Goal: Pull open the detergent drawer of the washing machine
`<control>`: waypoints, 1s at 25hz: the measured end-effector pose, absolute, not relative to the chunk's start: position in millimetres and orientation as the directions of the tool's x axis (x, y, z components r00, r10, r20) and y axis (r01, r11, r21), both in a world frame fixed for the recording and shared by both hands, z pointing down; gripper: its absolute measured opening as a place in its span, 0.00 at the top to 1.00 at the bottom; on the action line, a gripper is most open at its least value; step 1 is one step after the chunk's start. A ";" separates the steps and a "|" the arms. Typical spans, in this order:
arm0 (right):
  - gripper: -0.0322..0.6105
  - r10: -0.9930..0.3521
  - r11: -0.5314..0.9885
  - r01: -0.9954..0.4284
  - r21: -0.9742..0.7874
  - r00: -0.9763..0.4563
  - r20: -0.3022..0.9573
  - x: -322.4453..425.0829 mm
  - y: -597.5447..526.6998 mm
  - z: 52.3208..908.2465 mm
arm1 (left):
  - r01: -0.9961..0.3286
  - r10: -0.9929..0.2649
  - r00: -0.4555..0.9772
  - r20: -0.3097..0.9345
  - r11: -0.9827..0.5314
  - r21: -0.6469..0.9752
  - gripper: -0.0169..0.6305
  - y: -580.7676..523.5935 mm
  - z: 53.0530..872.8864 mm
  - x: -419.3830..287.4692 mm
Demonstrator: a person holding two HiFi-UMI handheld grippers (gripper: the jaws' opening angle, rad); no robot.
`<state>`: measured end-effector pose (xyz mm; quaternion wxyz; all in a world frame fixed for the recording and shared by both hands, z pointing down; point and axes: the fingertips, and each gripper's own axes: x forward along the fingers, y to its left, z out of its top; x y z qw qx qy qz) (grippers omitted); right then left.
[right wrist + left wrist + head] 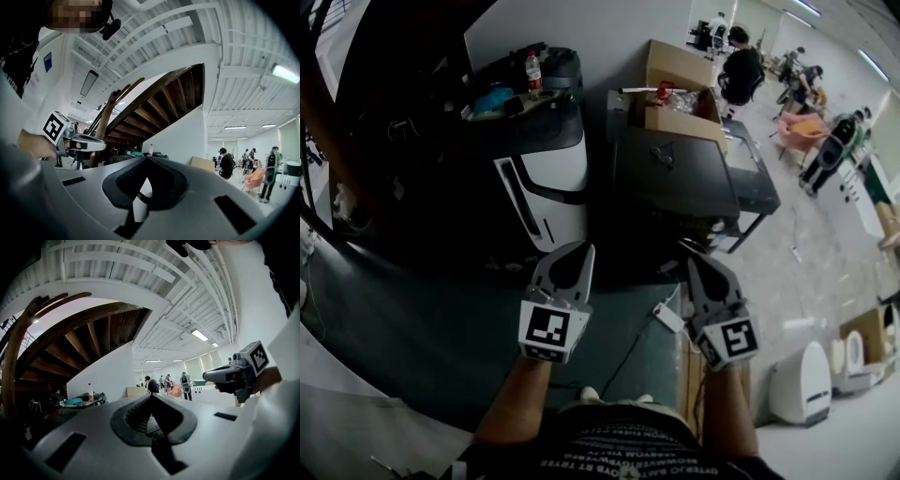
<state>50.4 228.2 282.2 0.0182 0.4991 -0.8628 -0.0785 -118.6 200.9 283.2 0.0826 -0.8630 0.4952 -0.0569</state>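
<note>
The left tool (pixel 571 247) and right tool (pixel 695 257) are held pressed together and empty, the detergent drawer not yet reached.

Above the dark, white-lettered T-shirt (pixel 619 452), the grey left gripper (pixel 577 247) and right gripper (pixel 694 257) carry black-and-white marker cubes (pixel 546 328).

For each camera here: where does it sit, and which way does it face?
Head view: on the person's head, steeply down onto left gripper and right gripper; forearms show.
Left gripper view: rides that gripper, level along shut jaws; right gripper at right.
Right gripper view: likewise, toward the staircase; left gripper at left.
All three share the bottle.
</note>
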 end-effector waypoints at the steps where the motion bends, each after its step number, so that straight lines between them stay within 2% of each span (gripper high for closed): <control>1: 0.95 -0.867 0.485 -0.861 0.154 -0.496 -0.044 48.4 227.1 282.1 | -0.844 -0.863 0.505 0.015 -0.498 -0.199 0.97 199.7 282.9 -122.7; 10: 0.95 -0.880 0.467 -0.866 0.177 -0.475 0.000 21.4 222.7 289.6 | -0.831 -0.844 0.537 0.000 -0.528 -0.175 0.97 187.4 286.0 -143.3; 20: 0.95 -0.892 0.447 -0.874 0.190 -0.452 0.018 61.2 178.1 305.9 | -0.830 -0.843 0.536 0.043 -0.536 -0.154 0.97 144.8 306.6 -114.9; 25: 0.95 -0.882 0.463 -0.872 0.159 -0.471 -0.012 86.2 142.5 299.7 | -0.830 -0.847 0.528 0.062 -0.530 -0.173 0.97 115.4 304.4 -92.0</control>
